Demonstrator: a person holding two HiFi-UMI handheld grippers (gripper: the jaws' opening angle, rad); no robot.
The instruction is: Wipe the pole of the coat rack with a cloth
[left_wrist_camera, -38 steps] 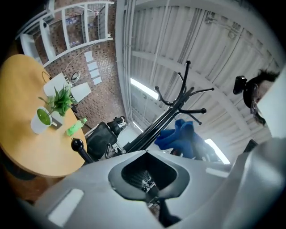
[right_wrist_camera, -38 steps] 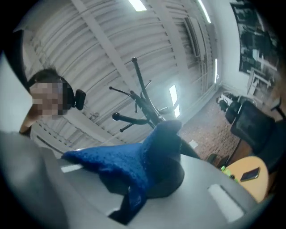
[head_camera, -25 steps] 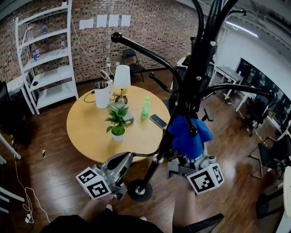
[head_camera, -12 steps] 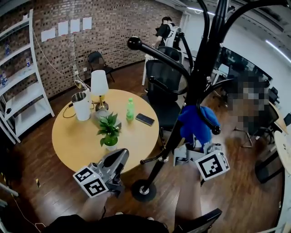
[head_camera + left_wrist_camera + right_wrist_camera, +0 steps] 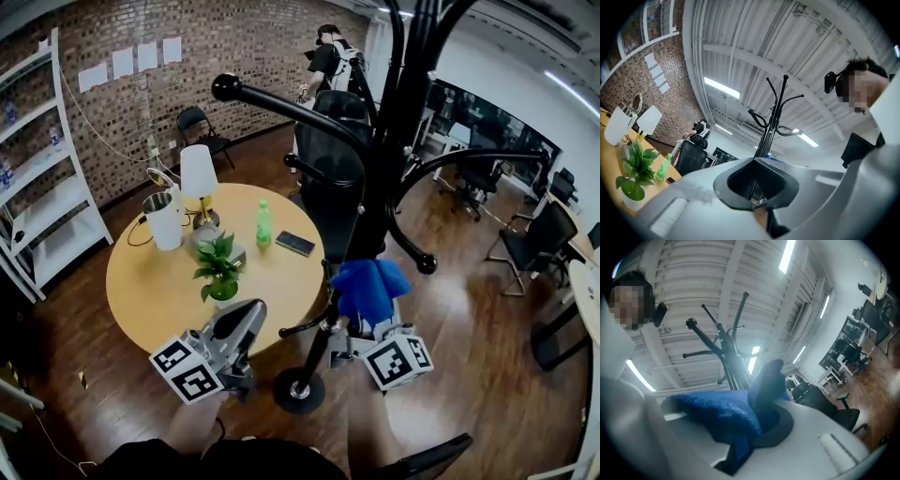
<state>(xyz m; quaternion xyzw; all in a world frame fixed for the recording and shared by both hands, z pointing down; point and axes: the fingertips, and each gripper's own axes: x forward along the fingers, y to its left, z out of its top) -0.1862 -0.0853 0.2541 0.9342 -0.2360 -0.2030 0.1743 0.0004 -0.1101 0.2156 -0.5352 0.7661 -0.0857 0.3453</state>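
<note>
One blue cloth (image 5: 367,286), pinched in right gripper (image 5: 364,323), against lower part of pole (image 5: 375,202); pole's length running up, away from jaws. Left gripper (image 5: 246,317) closed, empty, farther aside.

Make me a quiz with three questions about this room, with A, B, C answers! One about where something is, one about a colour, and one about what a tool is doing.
1. Where does the green bottle stand?
A. on the round table
B. on the floor
C. on the white shelf

2. What colour is the cloth?
A. red
B. blue
C. yellow

3. What is the right tool doing?
A. open, holding nothing
B. shut on the cloth
C. lying on the table

Answers:
1 A, it stands upright on the tabletop near the phone.
2 B, the head view and the right gripper view both show it blue.
3 B, the right gripper view shows the cloth pinched between its jaws.
</note>
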